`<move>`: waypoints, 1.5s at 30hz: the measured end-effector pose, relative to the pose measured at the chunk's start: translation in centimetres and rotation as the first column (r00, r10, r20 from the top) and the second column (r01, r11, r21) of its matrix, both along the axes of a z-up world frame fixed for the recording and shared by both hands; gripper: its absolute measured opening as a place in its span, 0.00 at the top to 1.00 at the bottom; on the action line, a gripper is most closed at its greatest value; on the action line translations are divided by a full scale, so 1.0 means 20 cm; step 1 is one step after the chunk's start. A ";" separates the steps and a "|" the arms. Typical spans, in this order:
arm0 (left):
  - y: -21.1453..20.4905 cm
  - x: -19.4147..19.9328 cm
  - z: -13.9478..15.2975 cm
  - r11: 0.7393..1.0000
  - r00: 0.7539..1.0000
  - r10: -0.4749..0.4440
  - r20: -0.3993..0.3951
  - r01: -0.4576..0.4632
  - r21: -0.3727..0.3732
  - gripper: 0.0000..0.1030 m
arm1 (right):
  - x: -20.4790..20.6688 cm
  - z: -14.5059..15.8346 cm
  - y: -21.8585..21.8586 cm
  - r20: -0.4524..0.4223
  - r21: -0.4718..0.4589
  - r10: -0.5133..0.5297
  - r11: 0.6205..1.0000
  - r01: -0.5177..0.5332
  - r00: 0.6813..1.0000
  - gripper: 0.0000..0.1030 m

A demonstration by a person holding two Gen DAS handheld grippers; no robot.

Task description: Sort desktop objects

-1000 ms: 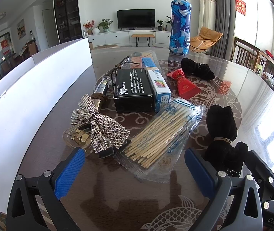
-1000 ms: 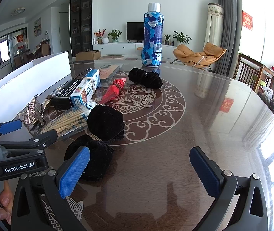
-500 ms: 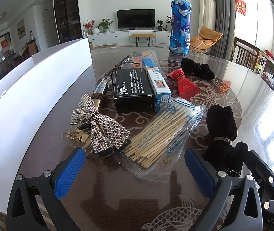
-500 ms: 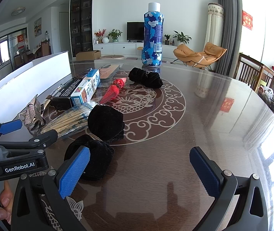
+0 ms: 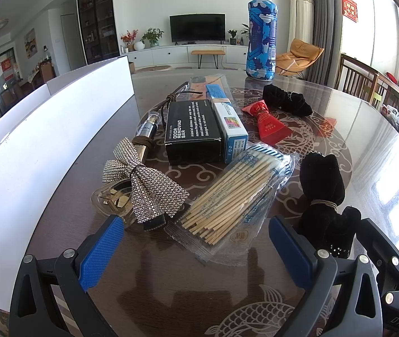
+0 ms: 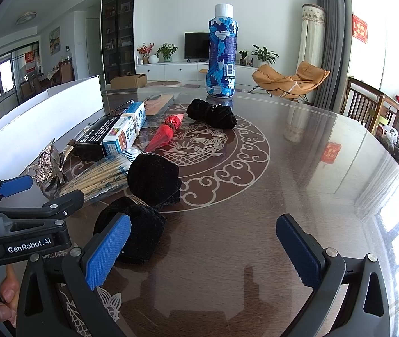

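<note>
Claws: left (image 5: 196, 252), right (image 6: 202, 250) both released | thumb (image 6: 8, 283) only in right view

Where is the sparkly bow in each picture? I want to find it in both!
Left wrist view: the sparkly bow sits low and left of centre, lying over a clear dish, just beyond the left gripper.
Right wrist view: the bow is small, at the far left edge, seen side-on.
Shared landmark: the bag of wooden sticks lies right beside it in both.
</note>
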State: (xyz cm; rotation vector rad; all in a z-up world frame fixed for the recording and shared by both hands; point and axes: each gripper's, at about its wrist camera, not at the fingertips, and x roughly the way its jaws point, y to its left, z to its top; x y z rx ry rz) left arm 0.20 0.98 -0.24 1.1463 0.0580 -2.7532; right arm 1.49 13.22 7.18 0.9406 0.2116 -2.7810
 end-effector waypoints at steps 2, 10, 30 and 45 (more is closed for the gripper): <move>0.00 0.00 0.00 1.000 1.000 -0.001 0.000 0.001 0.001 0.00 | 0.00 0.00 0.00 0.000 0.000 0.000 1.000 0.000 1.000 0.00; 0.00 -0.01 -0.01 1.000 1.000 -0.002 0.005 0.002 -0.002 0.00 | 0.00 0.01 0.01 0.004 0.000 0.000 1.000 0.000 1.000 0.00; -0.25 0.27 -0.03 0.998 0.998 0.053 0.026 -0.052 -0.019 0.00 | -0.03 -0.02 0.00 0.066 -0.021 0.104 0.994 -0.103 0.992 0.00; -0.26 0.31 -0.06 1.000 0.996 -0.016 0.085 0.013 0.025 0.00 | -0.05 -0.13 -0.28 0.232 0.108 0.262 0.950 -0.292 0.937 0.00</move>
